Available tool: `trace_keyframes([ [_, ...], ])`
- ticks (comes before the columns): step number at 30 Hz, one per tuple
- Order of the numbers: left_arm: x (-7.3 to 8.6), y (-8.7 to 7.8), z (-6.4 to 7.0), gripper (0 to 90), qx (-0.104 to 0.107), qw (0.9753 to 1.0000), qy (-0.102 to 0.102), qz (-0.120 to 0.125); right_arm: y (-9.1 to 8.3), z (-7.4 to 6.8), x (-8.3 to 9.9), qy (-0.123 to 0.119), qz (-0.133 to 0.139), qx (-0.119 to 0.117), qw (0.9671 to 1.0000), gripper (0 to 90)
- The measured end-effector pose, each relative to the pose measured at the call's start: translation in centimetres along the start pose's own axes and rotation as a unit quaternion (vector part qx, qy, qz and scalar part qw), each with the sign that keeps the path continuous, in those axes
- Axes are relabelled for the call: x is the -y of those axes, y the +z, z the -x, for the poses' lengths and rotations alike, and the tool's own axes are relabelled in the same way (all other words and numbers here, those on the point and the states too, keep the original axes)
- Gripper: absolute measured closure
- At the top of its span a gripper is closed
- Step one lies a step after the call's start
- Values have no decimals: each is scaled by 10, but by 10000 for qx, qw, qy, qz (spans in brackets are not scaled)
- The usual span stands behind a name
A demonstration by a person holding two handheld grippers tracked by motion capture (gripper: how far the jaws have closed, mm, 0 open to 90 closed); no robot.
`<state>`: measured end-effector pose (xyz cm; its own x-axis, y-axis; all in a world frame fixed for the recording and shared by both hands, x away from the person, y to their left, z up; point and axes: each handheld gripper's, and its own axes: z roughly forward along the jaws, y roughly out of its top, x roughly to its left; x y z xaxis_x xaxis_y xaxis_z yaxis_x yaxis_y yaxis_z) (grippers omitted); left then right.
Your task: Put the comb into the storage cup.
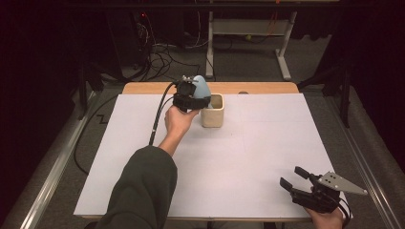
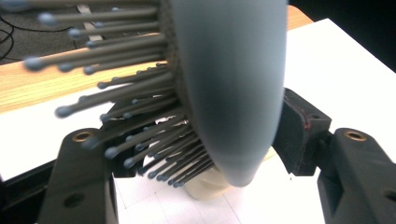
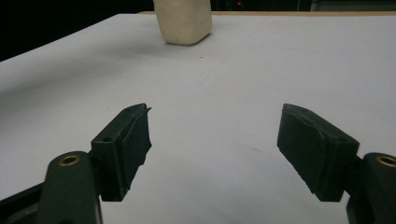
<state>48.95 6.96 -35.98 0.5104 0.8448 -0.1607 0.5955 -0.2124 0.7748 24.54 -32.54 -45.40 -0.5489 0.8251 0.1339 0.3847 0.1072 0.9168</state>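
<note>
Clamped between the jaws of the left gripper (image 1: 193,95) is a blue-grey hairbrush (image 2: 229,88), held in the air at the near left rim of the cream cup (image 1: 213,110), bristles turned sideways. It is judged to be picked up but not yet lowered into the cup. The right gripper (image 3: 212,149) is held spread and empty over the white table (image 1: 248,157), well apart.

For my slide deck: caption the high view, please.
Left tongs hold a blue hairbrush beside a cream cup; right tongs rest open.
</note>
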Motion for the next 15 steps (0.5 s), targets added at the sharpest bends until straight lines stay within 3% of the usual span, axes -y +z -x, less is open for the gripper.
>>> trace_keyframes([
  [15, 8, -10, -3, 354, 105, 9999, 43, 89, 0, 0, 0, -12, -5, 10, 10000, 264],
])
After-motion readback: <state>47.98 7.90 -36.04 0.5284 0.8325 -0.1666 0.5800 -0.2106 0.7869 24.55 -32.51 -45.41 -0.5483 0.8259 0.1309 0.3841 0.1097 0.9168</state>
